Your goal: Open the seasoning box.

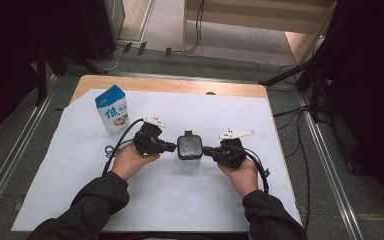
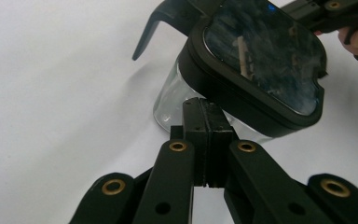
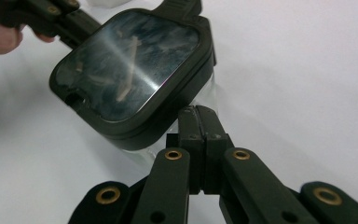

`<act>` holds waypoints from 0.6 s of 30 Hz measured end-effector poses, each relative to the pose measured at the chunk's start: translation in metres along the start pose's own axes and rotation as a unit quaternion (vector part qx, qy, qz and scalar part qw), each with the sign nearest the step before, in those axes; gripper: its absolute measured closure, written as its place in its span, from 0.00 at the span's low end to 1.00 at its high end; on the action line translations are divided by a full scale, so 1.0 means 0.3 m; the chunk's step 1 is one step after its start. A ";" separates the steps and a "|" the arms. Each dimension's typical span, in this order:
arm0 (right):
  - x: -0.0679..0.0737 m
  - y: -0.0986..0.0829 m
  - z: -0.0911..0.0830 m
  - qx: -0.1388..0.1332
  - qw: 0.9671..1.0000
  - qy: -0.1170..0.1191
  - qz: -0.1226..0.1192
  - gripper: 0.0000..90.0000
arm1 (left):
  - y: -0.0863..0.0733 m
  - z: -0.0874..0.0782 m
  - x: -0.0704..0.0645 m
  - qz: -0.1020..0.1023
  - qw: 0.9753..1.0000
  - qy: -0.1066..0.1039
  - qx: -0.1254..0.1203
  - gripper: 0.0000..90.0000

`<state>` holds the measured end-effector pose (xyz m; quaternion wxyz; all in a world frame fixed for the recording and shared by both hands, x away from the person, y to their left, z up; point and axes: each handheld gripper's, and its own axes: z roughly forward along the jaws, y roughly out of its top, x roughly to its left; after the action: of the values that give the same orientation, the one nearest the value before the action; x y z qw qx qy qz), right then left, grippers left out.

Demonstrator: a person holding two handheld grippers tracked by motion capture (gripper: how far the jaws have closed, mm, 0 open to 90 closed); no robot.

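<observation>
Milk carton [image 1: 113, 109] sits off in the upper left of the high view, upright on the white sheet [image 1: 80, 190] and well apart from the action, so I doubt it matters right now. Moving right, the left gripper [image 1: 172, 147] comes in from the left with its jaws pressed flat together, tips just touching or nearly touching the side of the clear jar [image 1: 190, 159] below its black lid [image 1: 190, 145]. That jar is dead centre of the frame, between both hands, and in the left gripper view the lid [image 2: 261, 60] looks tilted, spout tab poking toward the upper left. Then the right gripper [image 1: 210, 150] mirrors it from the other side, jaws also clamped on nothing. Both are about equally near, squeezing the jar from opposite sides along the left-right line. Can't tell if either tip actually bears on the glass.
</observation>
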<state>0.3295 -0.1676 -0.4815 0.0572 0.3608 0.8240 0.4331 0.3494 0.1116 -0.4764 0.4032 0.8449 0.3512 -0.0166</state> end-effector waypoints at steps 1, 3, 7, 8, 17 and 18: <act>0.005 -0.002 -0.001 0.001 1.000 0.002 0.000 1.00 | 0.001 -0.001 0.003 0.000 1.000 0.002 0.002 1.00; 0.014 -0.007 -0.002 0.004 1.000 0.010 -0.003 1.00 | 0.002 -0.001 0.010 -0.001 1.000 0.003 0.001 1.00; 0.019 -0.012 0.001 0.005 1.000 0.020 -0.011 1.00 | 0.003 -0.001 0.017 0.002 1.000 0.000 0.002 1.00; 0.017 -0.009 0.001 0.004 1.000 0.020 -0.006 1.00 | 0.003 -0.003 0.014 0.003 1.000 0.000 0.003 1.00; -0.017 0.018 0.007 -0.012 1.000 -0.003 -0.010 1.00 | -0.016 -0.055 -0.013 0.008 1.000 0.003 -0.004 1.00; -0.021 0.020 0.008 -0.012 1.000 -0.003 -0.009 1.00 | -0.021 -0.062 -0.020 0.008 1.000 0.003 -0.004 1.00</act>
<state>0.3383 -0.1679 -0.4799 0.0681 0.3538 0.8216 0.4417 0.3362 0.1237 -0.4662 0.4058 0.8462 0.3453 -0.0090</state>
